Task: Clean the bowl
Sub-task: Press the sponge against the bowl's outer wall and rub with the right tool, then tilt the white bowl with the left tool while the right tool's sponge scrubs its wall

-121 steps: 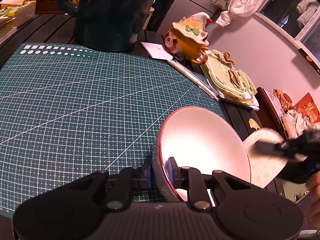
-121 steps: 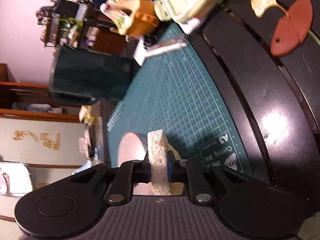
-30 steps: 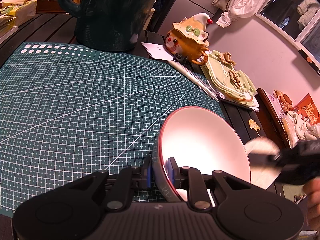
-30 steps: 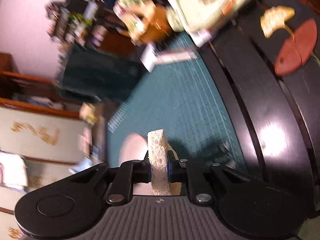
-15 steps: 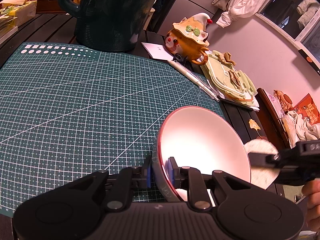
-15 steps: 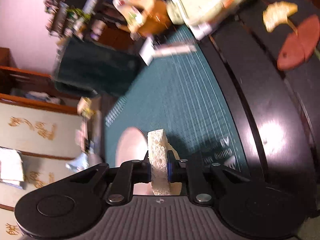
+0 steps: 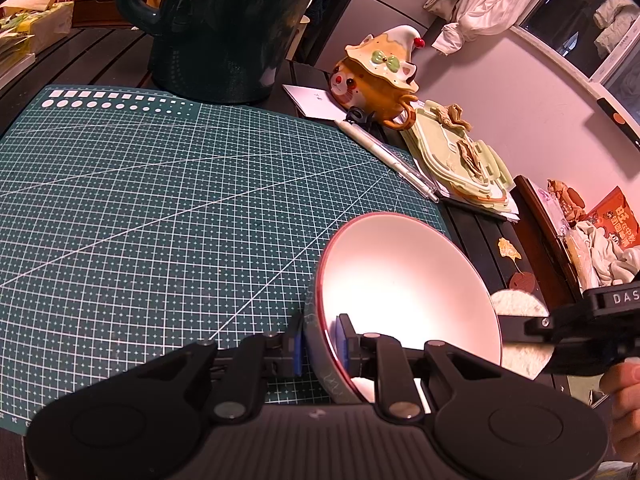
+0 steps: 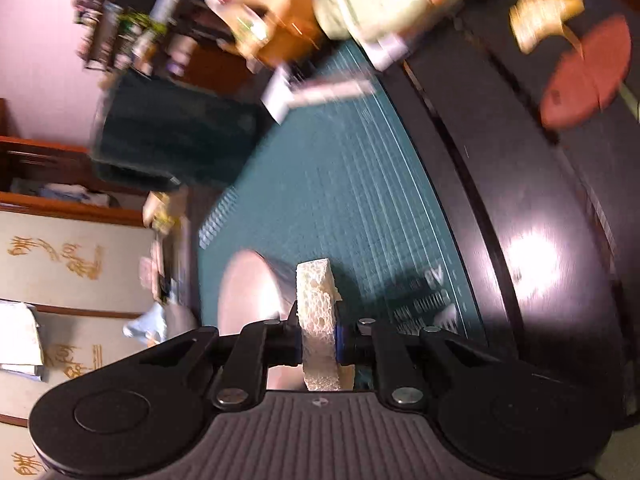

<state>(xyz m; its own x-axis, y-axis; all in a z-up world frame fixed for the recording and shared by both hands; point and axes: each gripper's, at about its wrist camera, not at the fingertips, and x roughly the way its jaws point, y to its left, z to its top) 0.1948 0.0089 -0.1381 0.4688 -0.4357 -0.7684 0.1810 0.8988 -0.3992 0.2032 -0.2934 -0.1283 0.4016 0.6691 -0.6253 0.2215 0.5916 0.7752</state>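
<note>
Left gripper [image 7: 320,346] is clamped on the near rim of the bowl [image 7: 404,280], one pad outside the wall, one inside. Bowl is tipped up on edge, white inside facing right, at the near right corner of the green cutting mat [image 7: 160,216] on the dark worktop [image 7: 480,232].

Right gripper [image 8: 318,338] is pinching a pale sponge [image 8: 316,312], which stands upright between the pads. In the left wrist view the sponge [image 7: 520,332] sits just right of the bowl's rim, behind its far edge; can't tell if it's touching. Right gripper body [image 7: 592,328] comes in from the right edge, with part of a hand [image 7: 624,408] below it. Right wrist view is motion-blurred; the bowl [image 8: 250,292] shows just left of the sponge.
</note>
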